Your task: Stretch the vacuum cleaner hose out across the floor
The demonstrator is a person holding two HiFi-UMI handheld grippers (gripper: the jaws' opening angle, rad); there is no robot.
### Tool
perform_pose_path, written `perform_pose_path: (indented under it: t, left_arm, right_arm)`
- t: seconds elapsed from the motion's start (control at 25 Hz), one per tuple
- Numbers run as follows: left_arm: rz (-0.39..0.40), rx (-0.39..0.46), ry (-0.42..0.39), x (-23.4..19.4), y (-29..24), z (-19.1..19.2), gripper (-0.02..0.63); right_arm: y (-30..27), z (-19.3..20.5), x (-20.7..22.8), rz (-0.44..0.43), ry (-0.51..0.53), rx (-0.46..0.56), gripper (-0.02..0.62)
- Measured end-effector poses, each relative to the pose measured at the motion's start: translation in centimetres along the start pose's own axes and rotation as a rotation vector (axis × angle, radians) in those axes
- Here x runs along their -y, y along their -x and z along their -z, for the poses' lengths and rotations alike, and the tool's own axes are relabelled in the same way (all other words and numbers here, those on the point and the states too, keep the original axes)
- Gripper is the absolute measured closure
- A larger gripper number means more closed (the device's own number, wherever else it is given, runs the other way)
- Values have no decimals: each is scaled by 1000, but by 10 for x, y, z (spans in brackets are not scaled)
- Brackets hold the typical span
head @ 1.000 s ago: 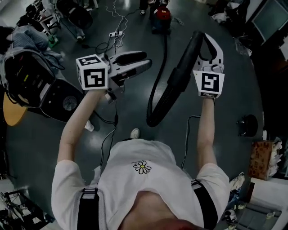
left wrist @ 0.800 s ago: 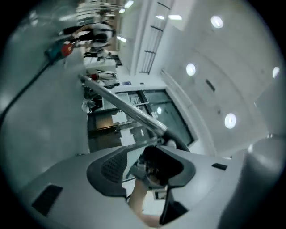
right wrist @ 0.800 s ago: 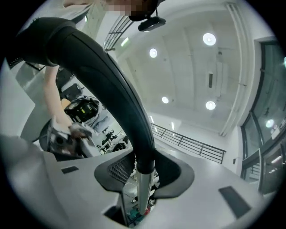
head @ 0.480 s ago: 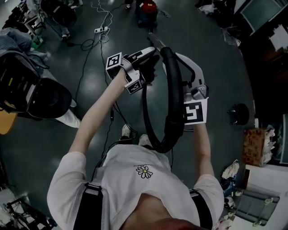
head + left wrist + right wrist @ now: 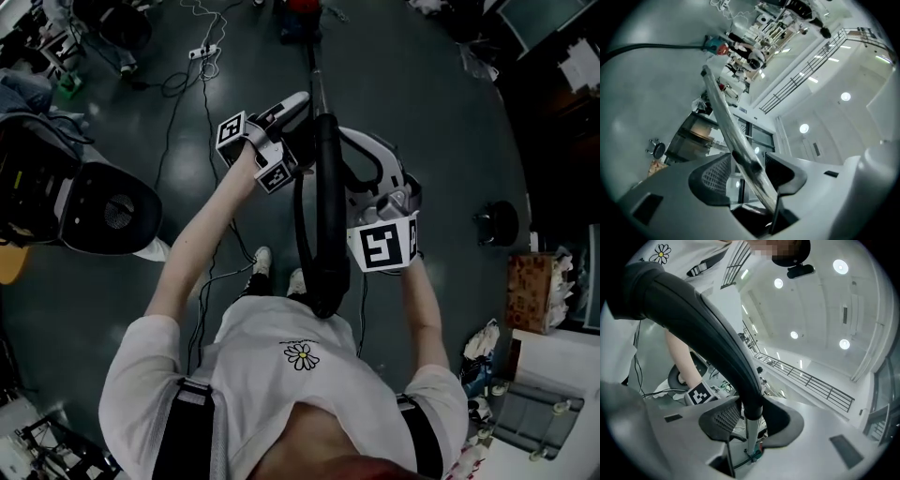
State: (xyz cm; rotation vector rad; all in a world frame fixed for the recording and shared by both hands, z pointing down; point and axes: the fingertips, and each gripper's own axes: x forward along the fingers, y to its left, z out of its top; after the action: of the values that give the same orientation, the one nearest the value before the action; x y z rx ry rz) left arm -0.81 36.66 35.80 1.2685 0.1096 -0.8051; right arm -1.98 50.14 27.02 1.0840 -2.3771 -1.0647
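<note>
Right claw (image 5: 750, 416) clamps hose (image 5: 708, 324); left claw (image 5: 747, 168) opening round wand (image 5: 722, 108).

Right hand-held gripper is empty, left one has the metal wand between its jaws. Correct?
No: the right gripper view shows the right hand-held gripper shut on the black hose handle. The metal wand is between the left hand-held gripper's opening jaws.
</note>
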Motion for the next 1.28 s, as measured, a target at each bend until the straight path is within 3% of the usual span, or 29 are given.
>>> perform_pose_path:
  t: [0.12, 0.36, 0.52, 0.64, 0.72, 0.8, 0.84, 0.88, 0.92, 1.0, 1.04, 1.08, 1.16, 1.2, 1.24, 1.28]
  left_arm:
    - [-12, -85, 25, -8, -9, 13, 391]
    - [17, -142, -4, -4, -12, 15, 391]
    - [17, -147, -146, 9, -24, 2, 391]
    - [-8, -224, -300, 19, -28, 3, 391]
    - [20, -287, -349, 26, -22, 14, 394]
    - [52, -345, -380, 32, -15, 30, 399]
    - [61, -375, -394, 33, -11, 39, 399]
    - [67, -409, -402, 34, -5, 49, 399]
    - [77, -444, -404, 35, 3, 61, 399]
    - [105, -502, -422, 42, 21, 86, 397]
    - [114, -524, -452, 47, 28, 98, 397]
    - [114, -545, -495, 50, 34, 109, 397]
    - [97, -590, -602, 55, 40, 123, 397]
    - [90, -615, -654, 56, 42, 129, 397]
    - [88, -637, -694, 58, 42, 136, 397]
    - [92, -651, -721, 59, 42, 143, 397]
  right_arm:
    - [7, -1, -4, -13, -35, 5, 443]
    - [10, -6, -16, -99, -22, -2, 442]
    - [6, 8, -35, -159, 94, -36, 440]
    - [9, 25, -69, -207, 316, -90, 440]
    - [14, 26, -96, -273, 437, -76, 436]
    - [21, 19, -113, -332, 434, -18, 436]
    - [26, 18, -115, -353, 344, -2, 436]
    - [31, 24, -110, -360, 171, -19, 438]
    - [36, 41, -99, -342, -80, -67, 437]
    - [44, 97, -63, -252, -738, -166, 437]
    - [45, 124, -40, -211, -1091, -156, 437]
    - [43, 143, -16, -189, -1423, -75, 437]
    - [30, 151, 37, -192, -1938, 285, 437]
    - [21, 147, 63, -204, -2086, 481, 437]
    - [10, 139, 84, -226, -2146, 617, 437]
    - [-2, 127, 97, -269, -2132, 679, 437]
